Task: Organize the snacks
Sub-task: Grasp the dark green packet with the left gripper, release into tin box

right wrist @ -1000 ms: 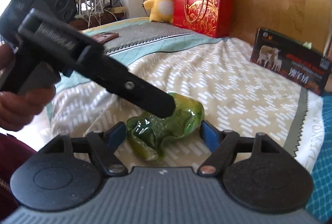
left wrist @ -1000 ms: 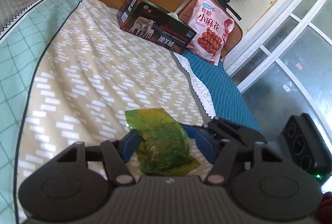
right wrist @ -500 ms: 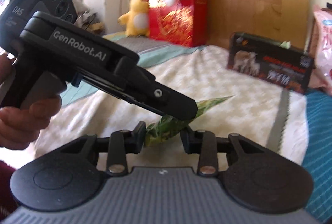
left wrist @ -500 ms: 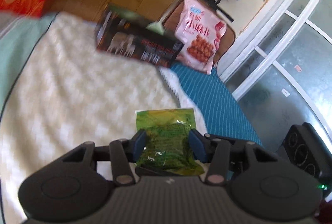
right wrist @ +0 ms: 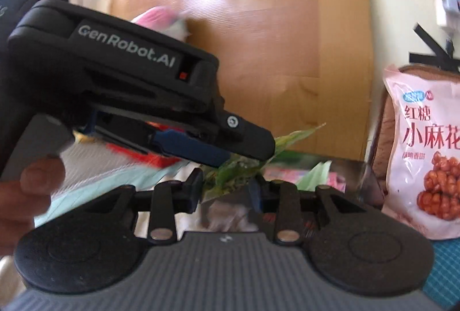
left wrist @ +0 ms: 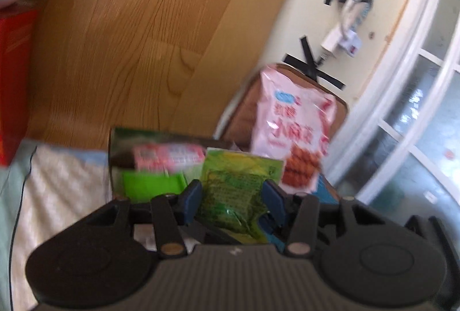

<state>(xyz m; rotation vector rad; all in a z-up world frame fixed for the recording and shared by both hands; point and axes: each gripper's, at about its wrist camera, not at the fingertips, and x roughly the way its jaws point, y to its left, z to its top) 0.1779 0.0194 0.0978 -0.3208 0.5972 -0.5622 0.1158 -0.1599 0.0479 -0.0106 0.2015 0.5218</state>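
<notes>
The green snack packet (left wrist: pixel 233 190) is held in the air above the open box (left wrist: pixel 149 167) on the bed, both the left gripper (left wrist: pixel 231 200) and right gripper (right wrist: pixel 227 191) clamped on its sides; it seems light, soft and crinkly, so gripping the filled middle is probably safest.

Left wrist view looks forward along the left gripper (left wrist: pixel 231 196), close over the open box (left wrist: pixel 156 164), facing the wood headboard (left wrist: pixel 138 32) and the window at right. Right wrist view sits just beside it, facing the same headboard (right wrist: pixel 273 23). Both share the pink snack bag (left wrist: pixel 296 135) (right wrist: pixel 425 155) and green packet (left wrist: pixel 235 190) (right wrist: pixel 244 167).
</notes>
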